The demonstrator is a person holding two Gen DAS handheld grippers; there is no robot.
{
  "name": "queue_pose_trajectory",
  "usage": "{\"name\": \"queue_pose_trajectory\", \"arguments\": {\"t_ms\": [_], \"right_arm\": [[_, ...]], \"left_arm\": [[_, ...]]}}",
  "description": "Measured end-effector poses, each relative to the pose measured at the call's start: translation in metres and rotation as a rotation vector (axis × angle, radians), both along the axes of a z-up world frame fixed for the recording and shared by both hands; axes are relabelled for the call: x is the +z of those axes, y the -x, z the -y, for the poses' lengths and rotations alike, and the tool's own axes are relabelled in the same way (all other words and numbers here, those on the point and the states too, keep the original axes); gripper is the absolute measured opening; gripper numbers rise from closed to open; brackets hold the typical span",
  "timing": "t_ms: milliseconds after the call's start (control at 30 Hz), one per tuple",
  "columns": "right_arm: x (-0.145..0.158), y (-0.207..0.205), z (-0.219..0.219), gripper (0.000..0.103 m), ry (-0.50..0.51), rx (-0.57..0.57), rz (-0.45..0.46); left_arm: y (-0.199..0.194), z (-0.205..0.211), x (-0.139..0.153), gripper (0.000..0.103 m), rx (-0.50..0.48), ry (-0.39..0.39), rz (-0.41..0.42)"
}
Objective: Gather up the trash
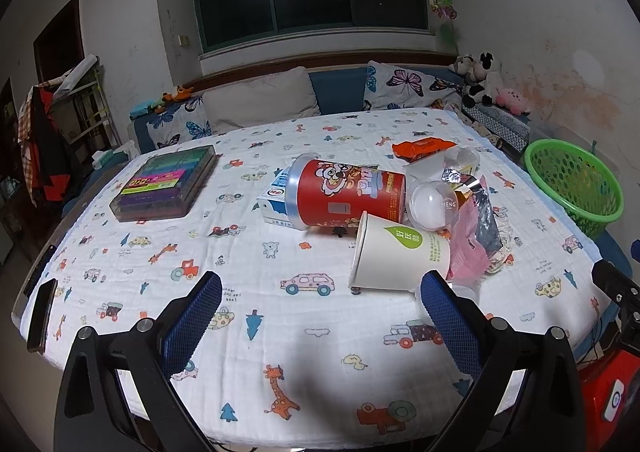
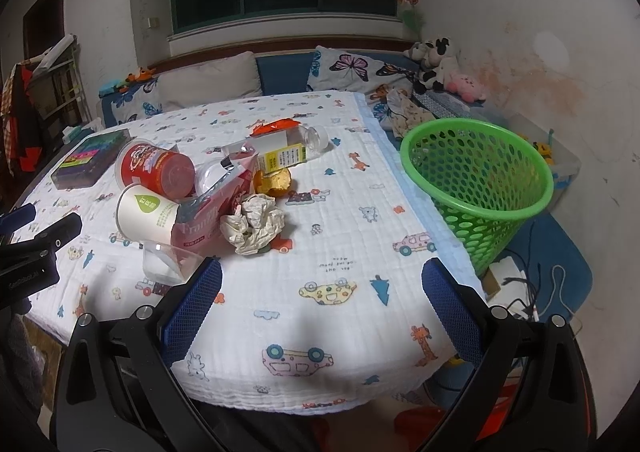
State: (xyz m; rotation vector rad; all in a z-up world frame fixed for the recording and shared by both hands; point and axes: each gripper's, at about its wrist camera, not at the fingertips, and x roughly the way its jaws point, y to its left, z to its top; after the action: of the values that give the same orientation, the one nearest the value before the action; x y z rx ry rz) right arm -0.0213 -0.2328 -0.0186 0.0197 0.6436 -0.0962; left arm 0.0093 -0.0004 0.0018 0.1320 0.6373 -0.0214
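Observation:
A pile of trash lies on the table: a red snack canister (image 1: 344, 190) on its side, a white paper cup (image 1: 394, 252) on its side, a pink wrapper (image 1: 466, 248), a clear round capsule (image 1: 434, 204) and an orange wrapper (image 1: 422, 148). The right wrist view shows the canister (image 2: 160, 170), the cup (image 2: 144, 214), a crumpled tissue (image 2: 254, 224), a clear bottle (image 2: 292, 150) and a clear plastic tub (image 2: 168, 262). A green mesh basket (image 2: 480, 188) stands past the table's right edge; it also shows in the left wrist view (image 1: 574, 182). My left gripper (image 1: 320, 316) is open and empty, just short of the cup. My right gripper (image 2: 322, 304) is open and empty, right of the pile.
A box of coloured markers (image 1: 166, 182) lies at the table's left. A phone (image 1: 42, 314) lies at the left edge. A sofa with cushions (image 1: 260, 100) and plush toys (image 1: 482, 80) runs behind the table. Cables (image 2: 532, 292) lie on the floor below the basket.

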Motion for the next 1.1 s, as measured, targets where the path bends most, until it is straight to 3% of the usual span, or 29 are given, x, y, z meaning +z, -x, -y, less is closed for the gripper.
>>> {"name": "queue_pose_trajectory", "arguments": {"t_ms": [433,1100], "right_arm": [[-0.001,-0.004,0.0,0.099,-0.003,0.002,-0.007],[-0.005,-0.047,-0.004,0.099,-0.006,0.071,-0.051]], "left_arm": [[-0.011,-0.002,-0.002,0.096,0.004,0.003,-0.013],[-0.042,-0.012,-0.006,0.096,-0.012,0.011,-0.069]]}}
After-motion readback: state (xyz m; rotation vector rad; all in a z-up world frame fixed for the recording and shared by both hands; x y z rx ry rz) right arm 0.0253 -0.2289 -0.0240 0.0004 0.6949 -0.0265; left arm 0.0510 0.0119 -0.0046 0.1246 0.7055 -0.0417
